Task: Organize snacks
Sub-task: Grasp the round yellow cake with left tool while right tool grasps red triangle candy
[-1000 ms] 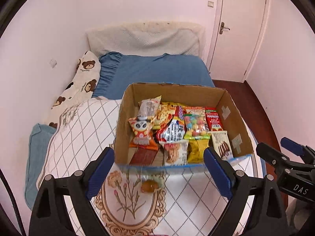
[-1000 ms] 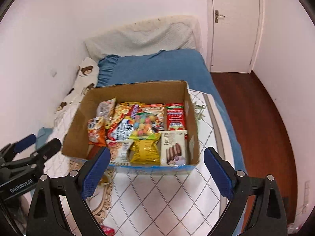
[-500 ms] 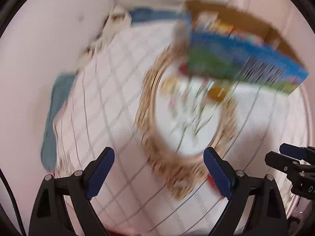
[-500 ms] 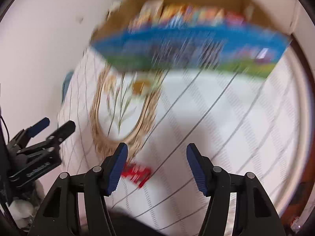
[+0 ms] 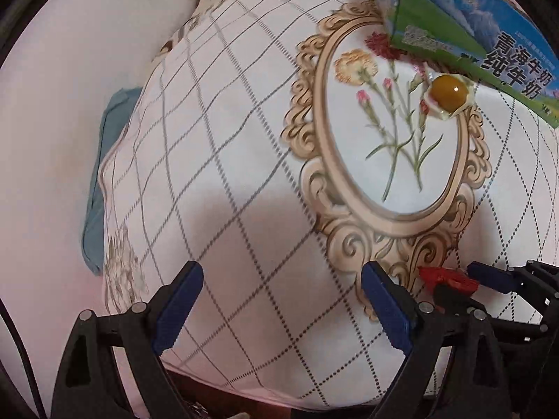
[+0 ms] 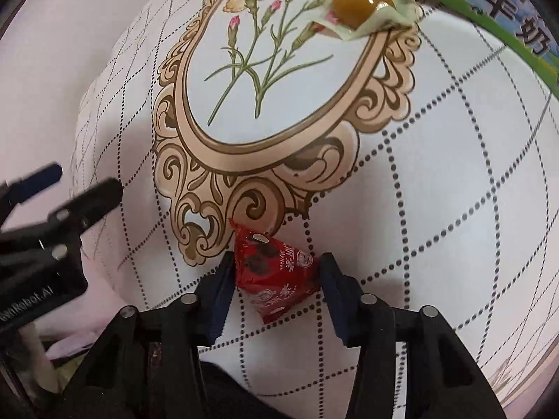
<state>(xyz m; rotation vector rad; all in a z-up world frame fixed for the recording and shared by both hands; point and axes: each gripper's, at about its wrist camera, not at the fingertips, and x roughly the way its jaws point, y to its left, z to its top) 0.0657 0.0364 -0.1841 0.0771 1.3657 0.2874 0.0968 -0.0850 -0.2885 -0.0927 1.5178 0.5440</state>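
Observation:
A red snack packet (image 6: 276, 274) lies on the white quilt between my right gripper's (image 6: 276, 272) blue pads, which touch both its sides. It shows red in the left wrist view (image 5: 445, 279), next to the right gripper. A round amber sweet in clear wrap (image 6: 363, 5) lies by the snack box's blue-green front wall (image 6: 489, 17); it also shows in the left wrist view (image 5: 449, 93), beside the box (image 5: 471, 31). My left gripper (image 5: 281, 300) is open and empty over the quilt's near left part.
The quilt (image 5: 227, 160) has a grid pattern and a gold oval flower frame (image 6: 265, 80). A pale wall (image 5: 52, 104) runs along the left. A blue sheet edge (image 5: 101, 181) shows beside the quilt. The quilt's near edge drops off below the grippers.
Both grippers have dropped low toward the quilt's near part, so the box now sits at the top edge. My right gripper's jaws have closed in around the red packet.

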